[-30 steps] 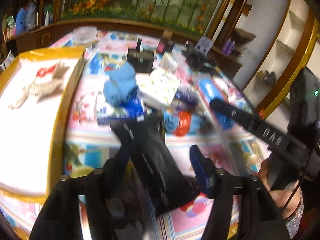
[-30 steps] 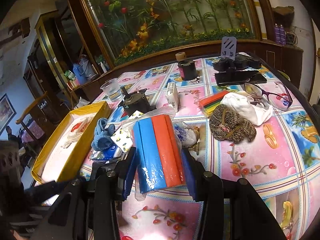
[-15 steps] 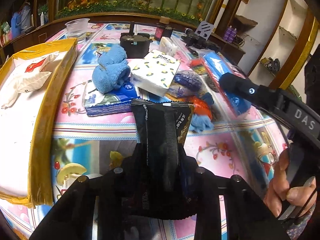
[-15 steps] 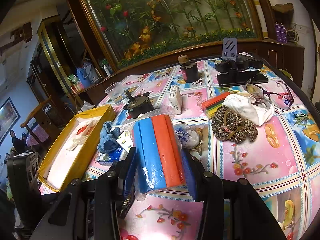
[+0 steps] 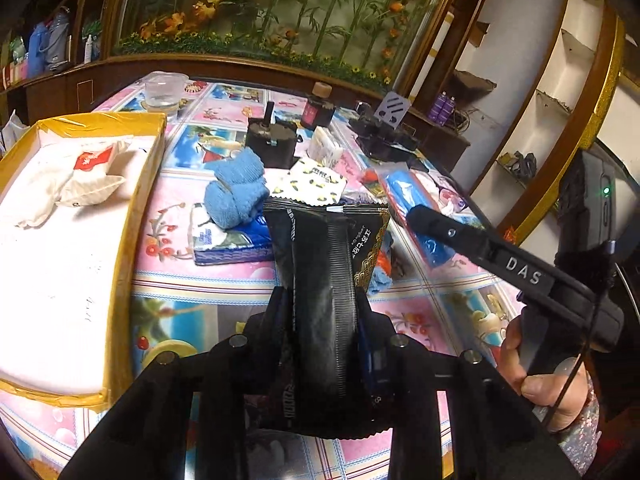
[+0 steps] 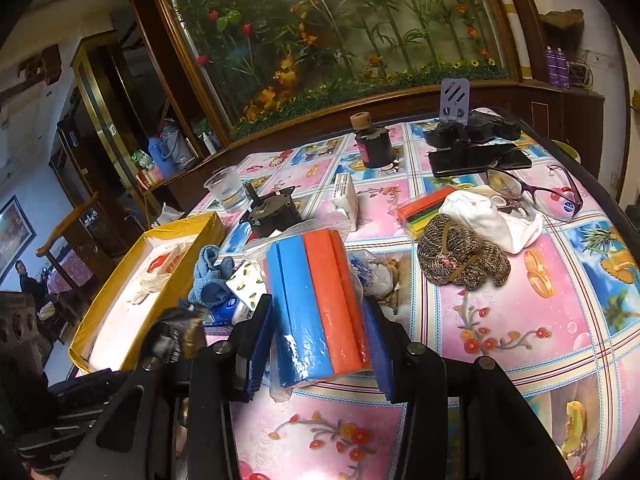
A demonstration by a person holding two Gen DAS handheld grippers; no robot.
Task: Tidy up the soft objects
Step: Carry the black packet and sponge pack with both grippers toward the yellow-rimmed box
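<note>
Both grippers had stuff: my left gripper (image 5: 320,320) was clamped on a black foil packet (image 5: 324,276), my right gripper (image 6: 318,344) squeezed a blue-and-orange bagged sponge pack (image 6: 316,300) above the table (image 6: 520,320); yellow box (image 5: 124,240) farther off.

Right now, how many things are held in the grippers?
2: the black packet clamped in the left gripper, and the bagged blue-and-orange foam pack between the right gripper's jaws.
</note>
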